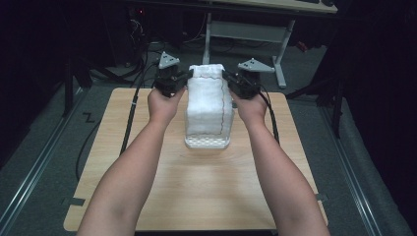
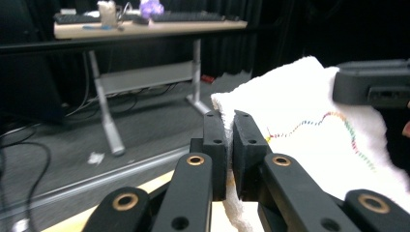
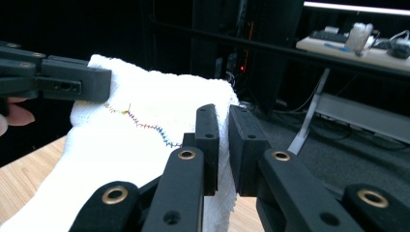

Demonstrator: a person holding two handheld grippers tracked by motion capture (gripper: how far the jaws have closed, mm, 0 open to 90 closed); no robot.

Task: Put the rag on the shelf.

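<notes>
Both tongs are clamped on the white towel (image 1: 208,105): the left gripper (image 1: 173,81) pinches its far-left corner, the right gripper (image 1: 240,82) its far-right. The towel's long axis runs from the desk's (image 1: 147,196) far edge toward its centre, with bare wood all around.

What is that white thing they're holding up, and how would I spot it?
On the light wooden table, look toward the far edge, between the two black tools. The white knitted cloth hangs there, pinched at both top corners, with a thin rainbow-coloured stitched line along its side.
</notes>
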